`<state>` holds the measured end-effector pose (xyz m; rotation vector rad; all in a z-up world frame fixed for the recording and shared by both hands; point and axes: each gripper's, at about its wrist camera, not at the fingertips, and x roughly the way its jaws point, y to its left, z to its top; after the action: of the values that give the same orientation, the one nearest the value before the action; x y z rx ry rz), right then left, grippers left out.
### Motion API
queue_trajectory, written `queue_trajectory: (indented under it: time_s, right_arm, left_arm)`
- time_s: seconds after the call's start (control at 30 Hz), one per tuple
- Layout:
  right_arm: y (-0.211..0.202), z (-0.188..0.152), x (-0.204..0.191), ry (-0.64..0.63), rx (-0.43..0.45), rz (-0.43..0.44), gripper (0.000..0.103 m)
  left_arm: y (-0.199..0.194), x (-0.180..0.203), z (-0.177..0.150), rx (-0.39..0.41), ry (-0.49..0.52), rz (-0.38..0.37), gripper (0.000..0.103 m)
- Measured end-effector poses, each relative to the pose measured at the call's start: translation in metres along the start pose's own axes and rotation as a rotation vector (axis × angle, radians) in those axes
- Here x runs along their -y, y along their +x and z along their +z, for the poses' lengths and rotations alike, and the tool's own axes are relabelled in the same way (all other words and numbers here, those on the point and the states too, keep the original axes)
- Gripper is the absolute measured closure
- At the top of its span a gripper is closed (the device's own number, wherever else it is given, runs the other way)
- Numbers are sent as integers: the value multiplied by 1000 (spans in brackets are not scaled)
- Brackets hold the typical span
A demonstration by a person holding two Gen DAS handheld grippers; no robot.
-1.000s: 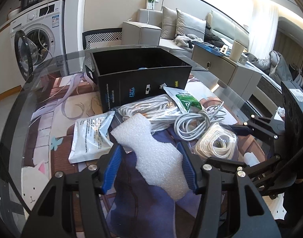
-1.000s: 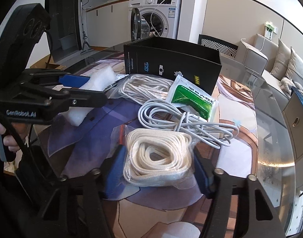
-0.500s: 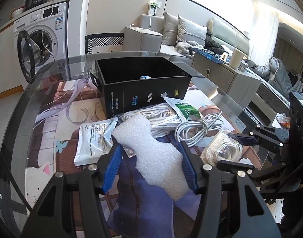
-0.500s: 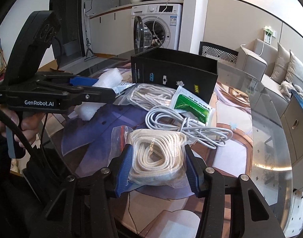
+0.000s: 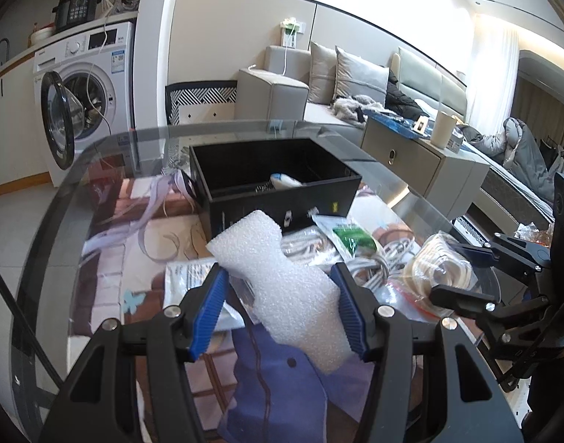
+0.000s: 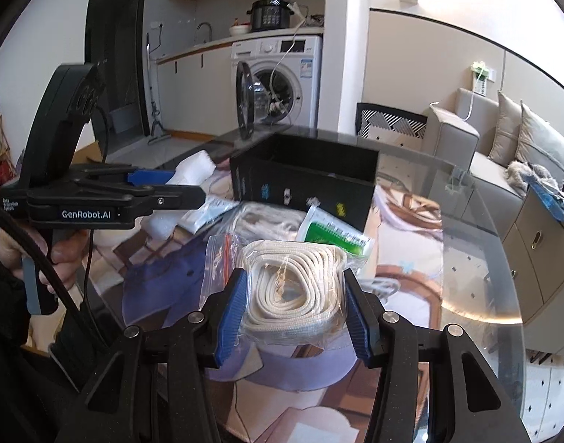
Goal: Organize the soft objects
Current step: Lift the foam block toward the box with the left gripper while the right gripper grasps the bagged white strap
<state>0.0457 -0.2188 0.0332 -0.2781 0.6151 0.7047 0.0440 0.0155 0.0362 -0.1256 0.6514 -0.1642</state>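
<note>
One foam piece (image 5: pixel 282 288) clamped in the left claw (image 5: pixel 282 310) — one bagged rope coil (image 6: pixel 296 288) clamped in the right claw (image 6: pixel 294 313).

Black tongs (image 6: pixel 294 308) with ribbed blue pads (image 6: pixel 232 317), silver screws, white "GenRobot.AI" lettering, black cable.

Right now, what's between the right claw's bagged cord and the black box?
Right wrist view: a green-and-white packet and another bagged cord coil lie between the bagged cord and black box.
</note>
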Motion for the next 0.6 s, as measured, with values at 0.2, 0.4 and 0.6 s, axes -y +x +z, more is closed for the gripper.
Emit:
queue_trajectory:
  time_s: [0.2, 0.4, 0.6]
  right_arm:
    - [-13, 18, 14, 43, 69, -38, 52]
    - [-26, 40, 26, 67, 141, -54, 52]
    - [-32, 65, 36, 65, 183, -83, 52]
  left_arm:
    - [-5, 2, 15, 28, 36, 21, 46]
    - [-8, 4, 38, 64, 71, 30, 46]
    - [-7, 2, 60, 100, 91, 37, 46]
